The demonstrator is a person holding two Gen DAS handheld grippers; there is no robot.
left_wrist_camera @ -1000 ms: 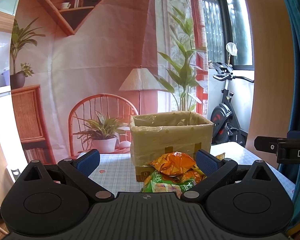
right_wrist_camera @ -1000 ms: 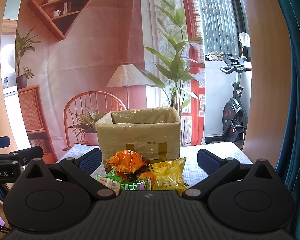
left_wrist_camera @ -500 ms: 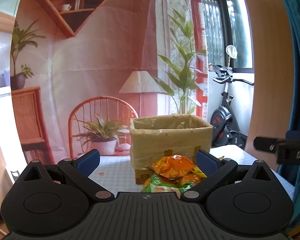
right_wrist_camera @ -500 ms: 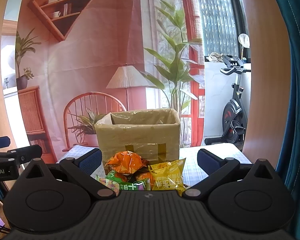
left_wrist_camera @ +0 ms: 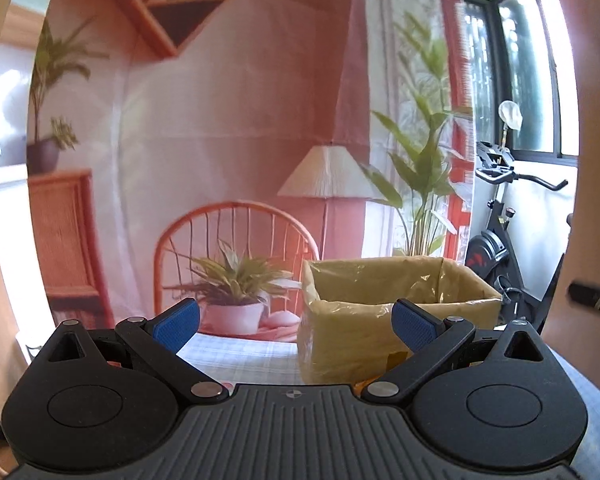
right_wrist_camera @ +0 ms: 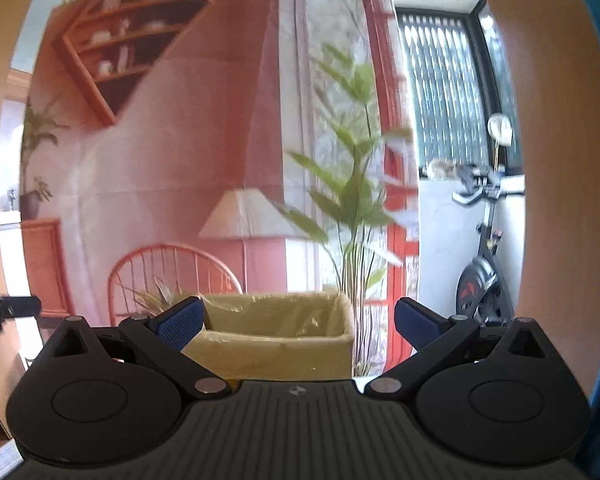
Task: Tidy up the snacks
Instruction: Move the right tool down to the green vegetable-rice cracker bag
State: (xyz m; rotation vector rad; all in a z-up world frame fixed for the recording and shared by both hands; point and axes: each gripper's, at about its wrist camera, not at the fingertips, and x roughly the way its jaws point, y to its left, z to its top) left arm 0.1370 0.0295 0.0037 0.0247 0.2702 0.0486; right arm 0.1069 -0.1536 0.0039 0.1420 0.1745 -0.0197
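An open cardboard box (left_wrist_camera: 380,332) lined with clear plastic stands on the checked tablecloth (left_wrist_camera: 240,356). It also shows in the right wrist view (right_wrist_camera: 276,344). The snack packets are hidden below both gripper bodies; only a sliver of orange (left_wrist_camera: 370,380) shows at the box's foot. My left gripper (left_wrist_camera: 296,322) is open and empty, in front of the box and to its left. My right gripper (right_wrist_camera: 298,322) is open and empty, level with the box's rim.
A potted plant (left_wrist_camera: 236,292) stands on the table left of the box. A printed backdrop with a chair and lamp hangs behind. An exercise bike (left_wrist_camera: 500,240) stands at the right. The other gripper shows at the frame edge (left_wrist_camera: 596,300).
Both grippers have risen and tilted up, so the snack packets have dropped out of sight below the gripper bodies. The box now sits lower in both views. Both grippers stay open.
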